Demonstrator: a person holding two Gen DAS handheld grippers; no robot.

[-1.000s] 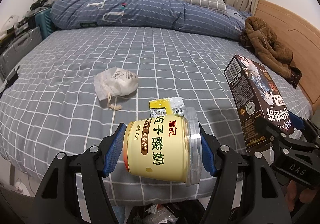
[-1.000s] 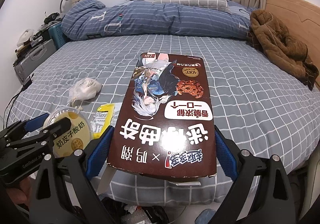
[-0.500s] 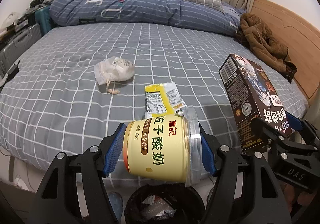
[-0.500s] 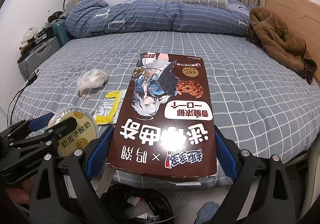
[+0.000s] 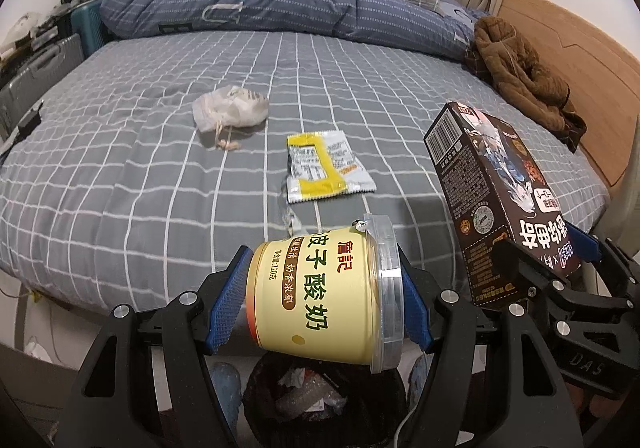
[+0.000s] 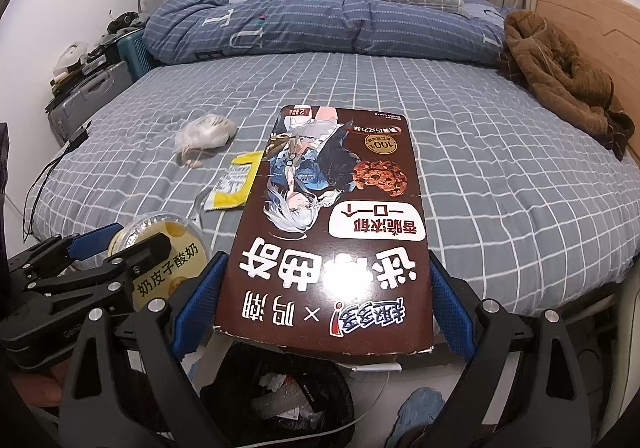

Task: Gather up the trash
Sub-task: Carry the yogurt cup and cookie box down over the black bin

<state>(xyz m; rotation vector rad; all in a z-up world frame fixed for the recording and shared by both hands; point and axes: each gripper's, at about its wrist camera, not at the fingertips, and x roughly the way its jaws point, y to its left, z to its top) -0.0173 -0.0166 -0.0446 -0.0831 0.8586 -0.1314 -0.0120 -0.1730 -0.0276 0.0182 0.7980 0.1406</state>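
My left gripper (image 5: 320, 296) is shut on a yellow yogurt cup (image 5: 324, 296) lying sideways between its blue pads, just above a black trash bin (image 5: 320, 404) on the floor. My right gripper (image 6: 324, 296) is shut on a brown cookie box (image 6: 336, 224), held flat over the same bin (image 6: 280, 404). The box (image 5: 500, 199) also shows at the right of the left wrist view, and the cup (image 6: 164, 248) at the left of the right wrist view. On the bed lie a yellow snack wrapper (image 5: 324, 167) and a crumpled white bag (image 5: 230, 113).
The grey checked bed (image 5: 160, 167) fills the view ahead, with a blue duvet (image 5: 260, 7) and pillow at the back. A brown jacket (image 5: 520, 75) lies by the wooden headboard on the right. Cases and clutter (image 6: 88, 87) stand at the left wall.
Both grippers have drawn back from the bed with the cup and the box. The bed edge has receded and the trash bin has come into view beneath them.
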